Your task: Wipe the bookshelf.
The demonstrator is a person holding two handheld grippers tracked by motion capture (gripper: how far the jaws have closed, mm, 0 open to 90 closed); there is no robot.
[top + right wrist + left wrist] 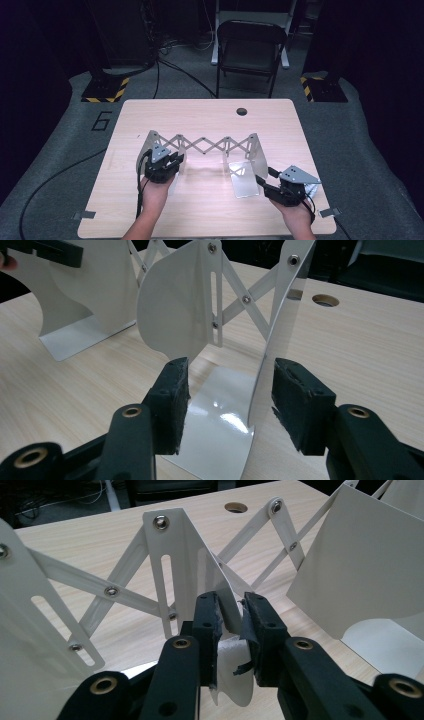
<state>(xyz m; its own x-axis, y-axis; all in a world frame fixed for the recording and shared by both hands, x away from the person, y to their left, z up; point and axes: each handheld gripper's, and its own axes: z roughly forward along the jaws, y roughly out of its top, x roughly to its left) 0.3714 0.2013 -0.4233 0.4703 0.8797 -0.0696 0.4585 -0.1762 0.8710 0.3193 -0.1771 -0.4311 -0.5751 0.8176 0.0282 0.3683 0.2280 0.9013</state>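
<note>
- Left gripper point(167, 162): black body, a grey three-cornered plate on top, black cable trailing back along the bare forearm.
- Right gripper point(270, 182): black too, with a matching grey plate and cable.
- Jaws: black arms with brass-ringed holes, ending in rough, worn black pads point(172, 390).
- No sleeves visible.

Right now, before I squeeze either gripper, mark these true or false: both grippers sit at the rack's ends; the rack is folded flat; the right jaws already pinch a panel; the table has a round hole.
1. Left gripper and right gripper sit at opposite ends of the white expanding file rack. True.
2. The rack is folded flat. False: its scissor links are stretched out.
3. The right jaws already pinch a panel. False: the end panel stands between them, pads apart.
4. The table has a round hole. True.
</note>
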